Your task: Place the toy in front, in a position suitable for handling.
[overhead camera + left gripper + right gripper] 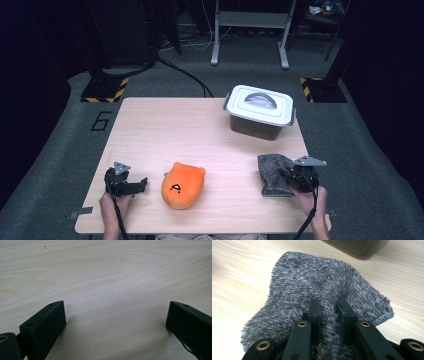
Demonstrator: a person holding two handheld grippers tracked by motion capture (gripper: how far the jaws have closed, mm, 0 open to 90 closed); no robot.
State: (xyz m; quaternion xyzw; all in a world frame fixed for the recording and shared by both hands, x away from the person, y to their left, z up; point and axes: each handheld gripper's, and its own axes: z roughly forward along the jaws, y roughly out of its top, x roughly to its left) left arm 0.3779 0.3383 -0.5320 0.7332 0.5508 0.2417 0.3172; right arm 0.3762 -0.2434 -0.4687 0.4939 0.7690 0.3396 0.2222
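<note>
A grey fuzzy cloth lies at the table's front right. My right gripper rests on its near edge. In the right gripper view the two jaws pinch a raised fold of the cloth, with the gripper shut on it. My left gripper sits at the front left, pointing right toward an orange plush toy a short way off. In the left gripper view its jaws stand wide apart over bare wood, the gripper open and holding nothing.
A dark bin with a white lid and grey handle stands at the back right of the wooden table. Its dark wall shows beyond the cloth. Dark stands and cables sit on the floor behind the table.
</note>
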